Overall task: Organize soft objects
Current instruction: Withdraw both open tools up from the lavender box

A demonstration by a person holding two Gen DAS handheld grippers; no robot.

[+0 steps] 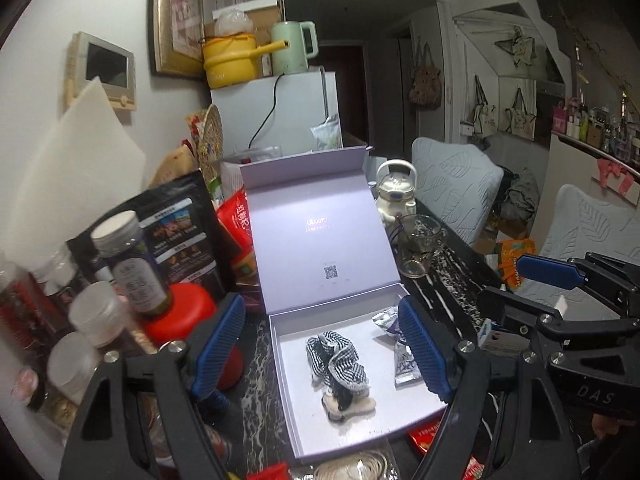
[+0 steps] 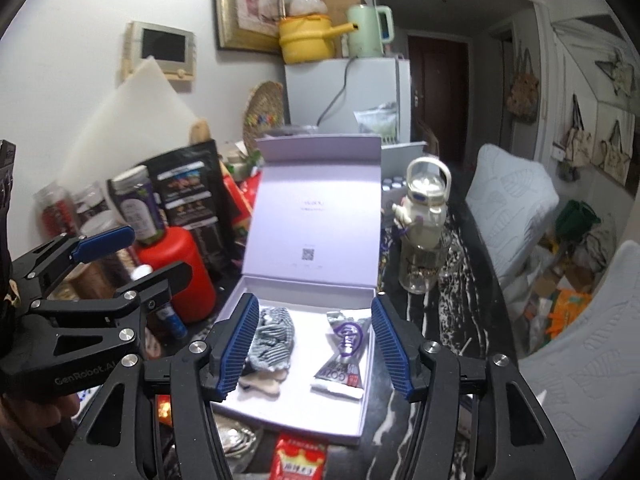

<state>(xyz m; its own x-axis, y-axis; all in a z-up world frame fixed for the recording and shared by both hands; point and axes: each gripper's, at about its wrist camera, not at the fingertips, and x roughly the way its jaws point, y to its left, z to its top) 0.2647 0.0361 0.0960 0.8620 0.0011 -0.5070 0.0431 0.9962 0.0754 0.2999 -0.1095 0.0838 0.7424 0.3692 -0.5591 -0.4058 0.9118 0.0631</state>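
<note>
Inside, crumpled gingham cloth point(image 1: 338, 360), smooth box point(image 1: 288, 364).

Both grippers side by side, level, pointing forward, jaws spread wide and holding nothing: left gripper point(image 1: 322, 354) left of right gripper point(image 2: 314, 350), each one's blue pads point(image 1: 424, 350) visible in the other's view.

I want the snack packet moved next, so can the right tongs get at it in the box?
Probably yes. The right tongs are open above the box, whose lid stands up, and nothing lies over the packet. The checked cloth lies apart from it.
</note>
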